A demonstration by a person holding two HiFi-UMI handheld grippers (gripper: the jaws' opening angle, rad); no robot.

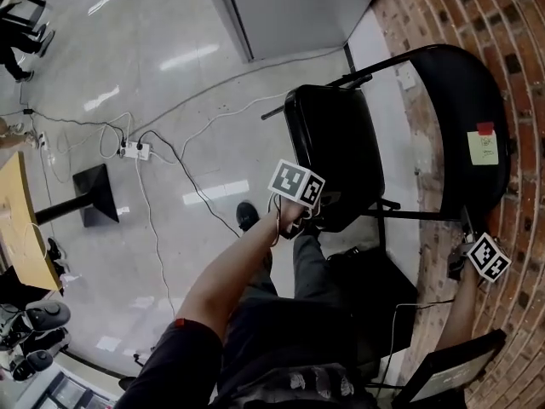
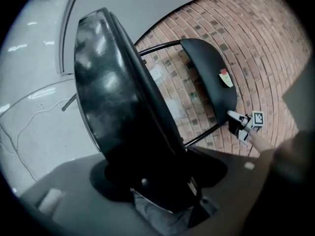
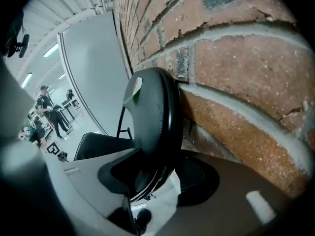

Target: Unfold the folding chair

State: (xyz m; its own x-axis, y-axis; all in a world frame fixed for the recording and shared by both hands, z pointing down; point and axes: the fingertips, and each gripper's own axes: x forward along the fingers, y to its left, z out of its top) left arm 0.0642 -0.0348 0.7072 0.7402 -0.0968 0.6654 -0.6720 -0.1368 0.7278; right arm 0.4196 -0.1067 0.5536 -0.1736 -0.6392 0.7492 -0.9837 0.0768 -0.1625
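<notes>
Red brick wall [image 1: 519, 24] beside a glossy grey floor [image 1: 170, 24] strewn with cables [image 1: 140, 196].

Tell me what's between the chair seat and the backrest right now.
In the head view, only the chair's black frame tubes run between the seat and the backrest; the rest is open gap, with floor and brick wall showing through.

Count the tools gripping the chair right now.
2. The left tool is clamped on the seat's near edge. The right tool is clamped on the backrest's edge, beside the brick wall. Neither is hidden.
</notes>
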